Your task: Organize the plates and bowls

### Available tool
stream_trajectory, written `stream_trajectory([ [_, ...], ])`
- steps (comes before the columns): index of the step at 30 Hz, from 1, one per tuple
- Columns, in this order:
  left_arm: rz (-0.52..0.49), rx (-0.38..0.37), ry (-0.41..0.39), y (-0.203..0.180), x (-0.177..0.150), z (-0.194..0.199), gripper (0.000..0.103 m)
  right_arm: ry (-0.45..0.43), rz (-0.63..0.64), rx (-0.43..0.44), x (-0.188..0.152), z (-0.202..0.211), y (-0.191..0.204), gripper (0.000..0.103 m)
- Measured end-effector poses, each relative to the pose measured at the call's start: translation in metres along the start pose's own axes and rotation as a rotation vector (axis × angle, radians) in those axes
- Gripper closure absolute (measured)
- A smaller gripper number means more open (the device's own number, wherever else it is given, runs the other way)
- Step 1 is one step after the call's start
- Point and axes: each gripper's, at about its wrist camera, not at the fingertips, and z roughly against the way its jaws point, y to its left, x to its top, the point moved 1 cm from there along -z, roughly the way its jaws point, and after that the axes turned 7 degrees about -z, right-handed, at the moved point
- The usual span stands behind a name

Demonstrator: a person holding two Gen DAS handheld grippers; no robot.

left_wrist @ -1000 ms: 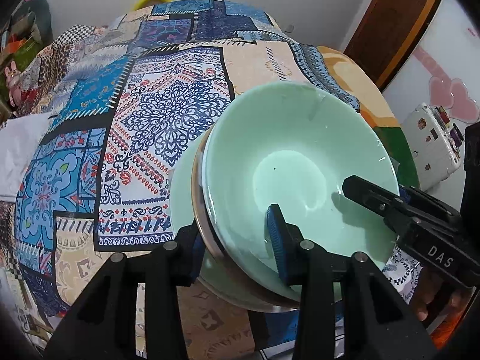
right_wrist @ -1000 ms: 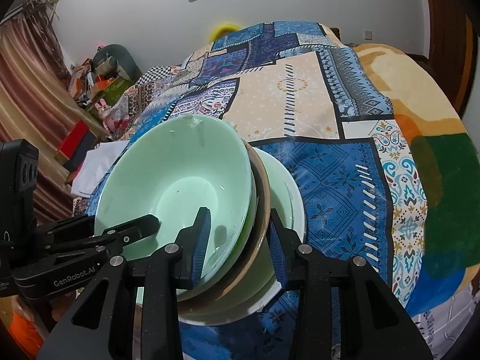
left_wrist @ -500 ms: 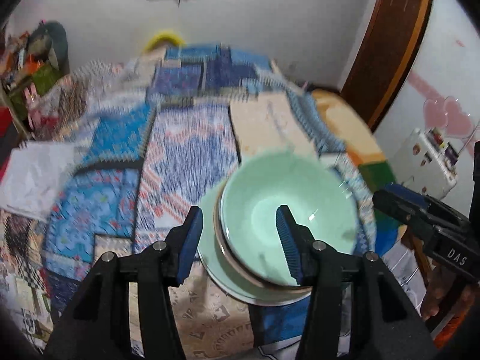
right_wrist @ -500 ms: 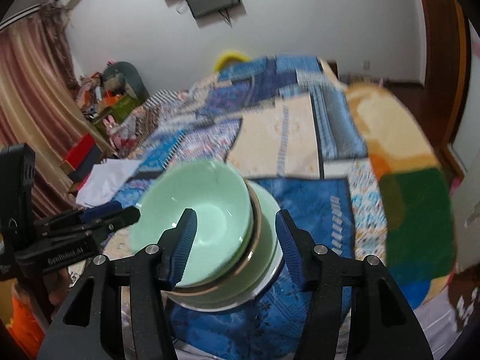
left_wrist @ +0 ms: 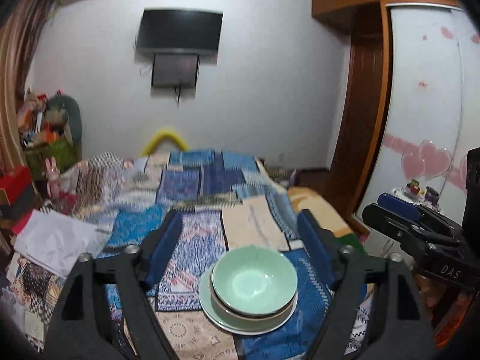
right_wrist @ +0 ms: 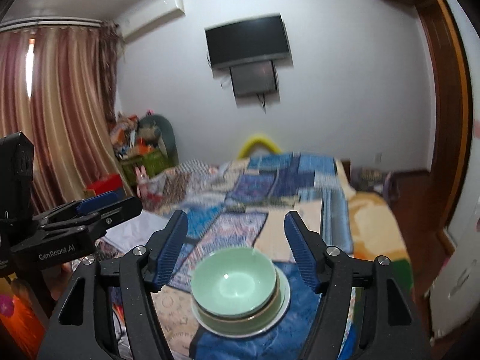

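Note:
A stack of pale green bowls (left_wrist: 253, 279) sits on a pale green plate (left_wrist: 210, 306) on the patterned bedspread; the stack also shows in the right wrist view (right_wrist: 234, 282) on its plate (right_wrist: 283, 301). My left gripper (left_wrist: 240, 252) is open and empty, held back above the stack. My right gripper (right_wrist: 235, 249) is open and empty too, also pulled back above it. Each gripper shows at the edge of the other's view, the right one (left_wrist: 399, 222) and the left one (right_wrist: 99, 210).
The bed's patchwork cover (left_wrist: 192, 198) stretches away to the white wall with a wall-mounted TV (left_wrist: 179, 31). Clutter and boxes (left_wrist: 45, 147) stand at the left, a wooden door frame (left_wrist: 366, 120) and white wardrobe (left_wrist: 426, 105) at the right.
Both grippers let go of the bowl stack's rim, opened wide and pulled up and back from it. The stack now rests alone on the bed.

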Motion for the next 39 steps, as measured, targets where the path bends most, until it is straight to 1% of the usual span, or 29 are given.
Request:
stream_trajectory([
  [1, -0.005, 0.005, -0.020, -0.001, 0.002, 0.006, 0.012, -0.013, 0.002, 0.003, 0.001, 0.003, 0.001, 0.031],
  [2, -0.008, 0.010, -0.035, -0.002, 0.002, 0.011, 0.011, -0.027, 0.005, 0.005, 0.001, 0.006, 0.003, 0.027],
  [3, -0.011, 0.016, -0.050, -0.004, 0.003, 0.016, 0.008, -0.039, 0.008, 0.005, 0.001, 0.008, 0.004, 0.025],
  [5, -0.014, 0.030, -0.076, -0.006, 0.003, 0.024, 0.005, -0.053, 0.013, 0.007, 0.001, 0.012, 0.007, 0.018],
  [6, -0.014, 0.035, -0.085, -0.006, 0.002, 0.027, 0.002, -0.059, 0.014, 0.008, 0.000, 0.014, 0.008, 0.016],
  [9, -0.013, 0.050, -0.109, -0.007, 0.001, 0.036, 0.000, -0.078, 0.019, 0.002, -0.001, 0.015, 0.009, 0.007],
  [10, -0.012, 0.052, -0.113, -0.007, 0.000, 0.037, 0.000, -0.087, 0.021, -0.003, -0.002, 0.016, 0.010, 0.002],
  [11, -0.011, 0.054, -0.115, -0.006, 0.000, 0.038, 0.000, -0.097, 0.023, -0.009, -0.003, 0.017, 0.011, 0.000],
  [19, -0.009, 0.056, -0.112, -0.005, -0.004, 0.040, 0.000, -0.097, 0.024, -0.006, -0.005, 0.019, 0.015, 0.000],
  [39, -0.018, 0.050, -0.092, -0.008, -0.010, 0.034, 0.000, -0.091, 0.003, -0.009, -0.007, 0.022, 0.010, 0.000],
])
